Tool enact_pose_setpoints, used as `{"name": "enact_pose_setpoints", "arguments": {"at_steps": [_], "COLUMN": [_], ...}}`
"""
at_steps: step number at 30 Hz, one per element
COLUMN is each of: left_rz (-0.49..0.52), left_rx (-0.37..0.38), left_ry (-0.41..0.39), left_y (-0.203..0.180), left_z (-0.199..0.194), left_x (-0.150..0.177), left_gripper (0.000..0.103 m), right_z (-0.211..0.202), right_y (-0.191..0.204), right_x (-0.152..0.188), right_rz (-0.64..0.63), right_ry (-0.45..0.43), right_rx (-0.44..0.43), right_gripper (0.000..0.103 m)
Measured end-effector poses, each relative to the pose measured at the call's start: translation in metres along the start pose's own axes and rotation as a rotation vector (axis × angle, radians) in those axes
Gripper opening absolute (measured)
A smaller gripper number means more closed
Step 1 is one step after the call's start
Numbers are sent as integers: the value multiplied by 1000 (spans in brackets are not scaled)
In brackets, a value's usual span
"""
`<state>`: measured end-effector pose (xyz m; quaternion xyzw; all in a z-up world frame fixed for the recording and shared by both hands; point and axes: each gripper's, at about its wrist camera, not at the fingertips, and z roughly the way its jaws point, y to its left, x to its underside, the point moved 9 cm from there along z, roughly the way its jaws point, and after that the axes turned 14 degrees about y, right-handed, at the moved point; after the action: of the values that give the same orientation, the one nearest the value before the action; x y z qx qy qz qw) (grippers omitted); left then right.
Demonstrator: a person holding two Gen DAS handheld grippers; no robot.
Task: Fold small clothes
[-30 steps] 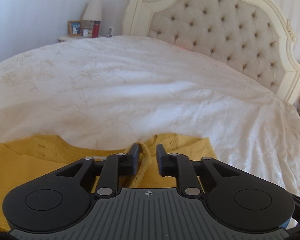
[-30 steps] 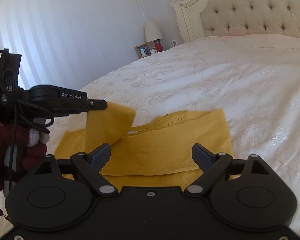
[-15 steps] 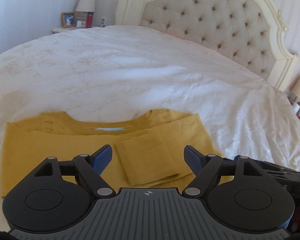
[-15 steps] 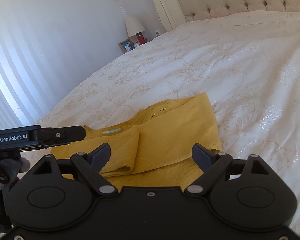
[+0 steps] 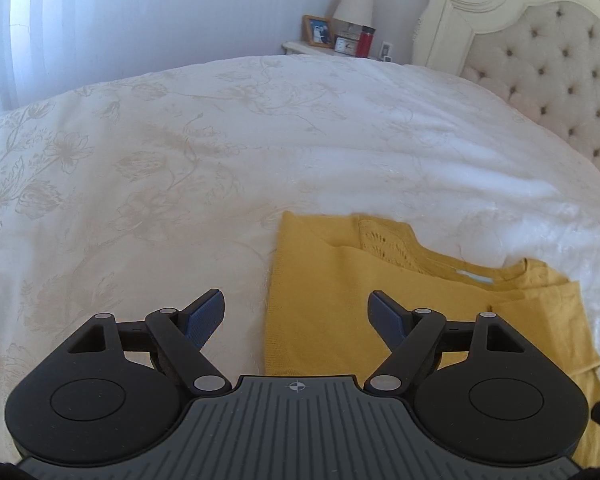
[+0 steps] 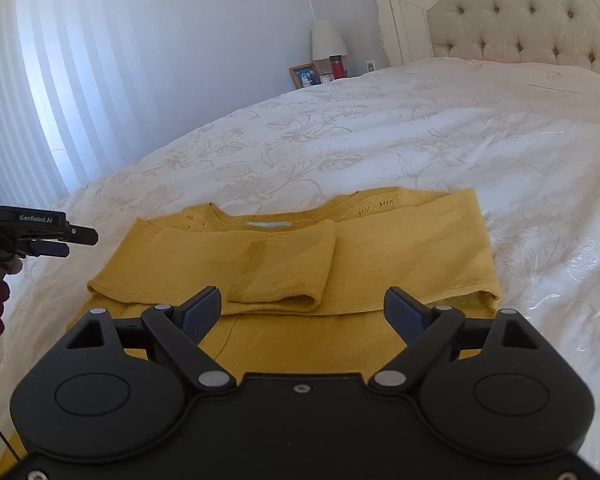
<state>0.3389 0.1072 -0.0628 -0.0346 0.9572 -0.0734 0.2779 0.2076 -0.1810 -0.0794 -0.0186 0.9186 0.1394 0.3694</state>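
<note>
Yellow top (image 6: 340, 256) flat on bedspread (image 6: 380, 140), sleeves folded in. Left gripper (image 5: 296, 316) and right gripper (image 6: 302, 312) wide, empty.

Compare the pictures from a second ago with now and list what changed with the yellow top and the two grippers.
The left gripper let go of the sleeve it had lifted; its jaws have just been opening, nothing between them. The sleeve now lies folded across the yellow top. The left gripper drew off to the top's left edge. The right gripper stayed open and empty; the top stayed on the bed.
</note>
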Motion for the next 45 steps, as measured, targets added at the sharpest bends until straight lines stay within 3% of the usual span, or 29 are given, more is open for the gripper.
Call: {"name": "enact_pose_setpoints", "arguments": {"at_steps": [8,11,16,21,23,24,27,33,37,41,42,44,45], "left_rz": [61,37,19,-16,-17,-17,-17,-7,-5,-2,-1,-1,-1], "left_rx": [-6,39,52,77,80,82,90,90,90,93,92,88,85], "left_ry": [75,90,103,102,102,102,107,114,122,134,136,138,140], "left_y": [-8,-6,-1,3,3,2,1,-4,-5,-7,-7,-6,-6], "left_z": [26,28,28,26,25,25,26,27,29,31,32,33,33], "left_x": [17,19,20,16,17,17,17,19,21,24,24,25,25], "left_gripper": [78,78,78,78,78,78,78,78,78,78,78,78,78], "right_z": [16,30,68,108,113,113,103,68,54,53,53,52,51], "right_y": [28,44,76,87,82,79,65,11,-42,-82,-84,-89,-89], "right_x": [-3,-18,-32,-19,-16,-16,-19,-40,-45,-31,-28,-20,-18], "right_rz": [-111,-170,-268,-377,-391,-388,-345,-240,-102,56,77,135,157], "right_ry": [12,12,59,168,180,181,172,91,107,136,133,115,107], "right_rx": [99,144,175,263,301,315,304,371,388,333,313,257,227], "right_gripper": [89,88,64,57,37,20,12,10,10,15,22,25,33]}}
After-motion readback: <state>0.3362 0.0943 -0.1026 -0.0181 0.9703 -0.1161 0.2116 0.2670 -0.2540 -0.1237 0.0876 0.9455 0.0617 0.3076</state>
